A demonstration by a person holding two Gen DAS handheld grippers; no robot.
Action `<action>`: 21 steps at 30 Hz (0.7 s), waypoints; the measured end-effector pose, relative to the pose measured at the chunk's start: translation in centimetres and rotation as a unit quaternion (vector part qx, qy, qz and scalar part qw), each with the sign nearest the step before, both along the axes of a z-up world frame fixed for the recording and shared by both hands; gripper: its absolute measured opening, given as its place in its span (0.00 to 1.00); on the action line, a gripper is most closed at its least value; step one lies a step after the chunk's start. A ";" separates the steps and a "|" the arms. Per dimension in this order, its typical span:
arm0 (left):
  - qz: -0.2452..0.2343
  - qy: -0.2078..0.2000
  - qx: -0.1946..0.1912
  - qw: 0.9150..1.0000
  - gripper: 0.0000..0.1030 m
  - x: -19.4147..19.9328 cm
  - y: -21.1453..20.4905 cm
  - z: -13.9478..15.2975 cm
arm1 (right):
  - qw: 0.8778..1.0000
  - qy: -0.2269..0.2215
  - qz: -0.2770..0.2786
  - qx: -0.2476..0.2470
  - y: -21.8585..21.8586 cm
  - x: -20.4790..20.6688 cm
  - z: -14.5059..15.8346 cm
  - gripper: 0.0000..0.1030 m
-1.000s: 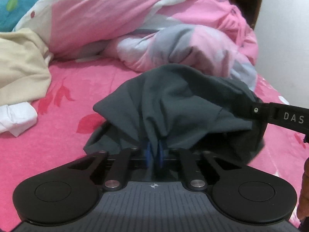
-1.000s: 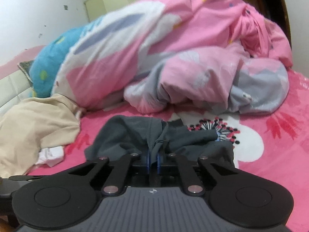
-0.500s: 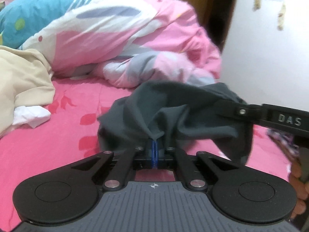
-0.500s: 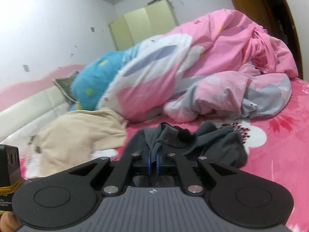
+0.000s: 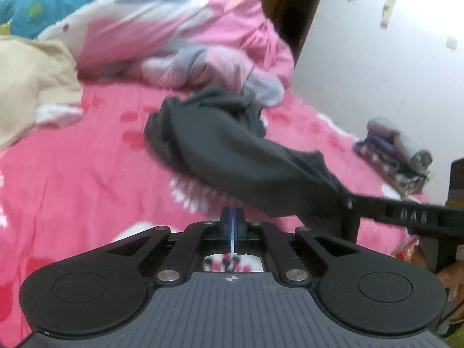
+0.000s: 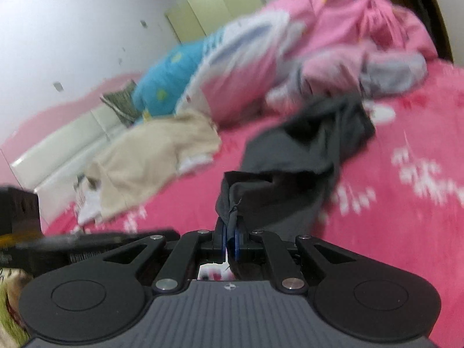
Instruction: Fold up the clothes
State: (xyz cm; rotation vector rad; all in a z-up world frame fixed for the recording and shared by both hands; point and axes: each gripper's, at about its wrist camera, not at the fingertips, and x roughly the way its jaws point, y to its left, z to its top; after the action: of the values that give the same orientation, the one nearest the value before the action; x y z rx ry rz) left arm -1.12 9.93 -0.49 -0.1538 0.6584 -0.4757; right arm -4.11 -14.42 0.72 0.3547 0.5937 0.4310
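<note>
2 tongs out: right tongs (image 6: 229, 242) clamp the shirt (image 6: 307, 156). Left tongs (image 5: 233, 226) pressed together, holding nothing, above the bed (image 5: 81, 168).

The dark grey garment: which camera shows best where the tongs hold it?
The right wrist view: there the dark grey garment runs down into the shut right tongs, its edge pinched between them. In the left wrist view it stretches sideways, and the left tongs look shut with no cloth between them.

The dark grey garment (image 6: 307, 156) is soft matt cloth; beneath it the pink bedsheet (image 6: 377, 232) looks fuzzy; the right gripper (image 6: 230, 239) is matt black plastic.
</note>
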 end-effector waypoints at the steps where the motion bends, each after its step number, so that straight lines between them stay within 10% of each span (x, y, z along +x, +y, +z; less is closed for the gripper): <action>1: 0.000 0.008 -0.002 1.000 0.08 0.2 0.1 -0.3 | 1.000 0.012 0.000 -0.001 0.0 -0.1 -0.7 0.06; 7: -0.014 0.004 0.005 1.000 0.58 1.9 -1.4 -0.8 | 0.998 0.051 0.037 -0.018 0.8 -2.5 -3.9 0.06; 14: -0.012 -0.022 0.045 0.999 0.91 5.4 -4.4 -0.7 | 0.998 0.021 0.053 -0.004 -2.0 -3.9 -2.5 0.11; 18: 0.035 -0.028 0.073 0.996 0.96 8.6 -5.3 -0.9 | 0.999 -0.004 -0.027 0.025 -6.3 -0.7 -0.5 0.58; 21: 0.079 -0.011 0.081 0.994 0.96 11.3 -5.3 -1.2 | 0.996 -0.017 -0.080 0.039 -8.9 4.0 0.4 0.70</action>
State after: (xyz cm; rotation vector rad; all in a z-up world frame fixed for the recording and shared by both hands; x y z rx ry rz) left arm 10.21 4.64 -1.71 -0.0465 0.6546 -0.2707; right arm -0.08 -23.36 1.14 0.4643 0.5116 0.3058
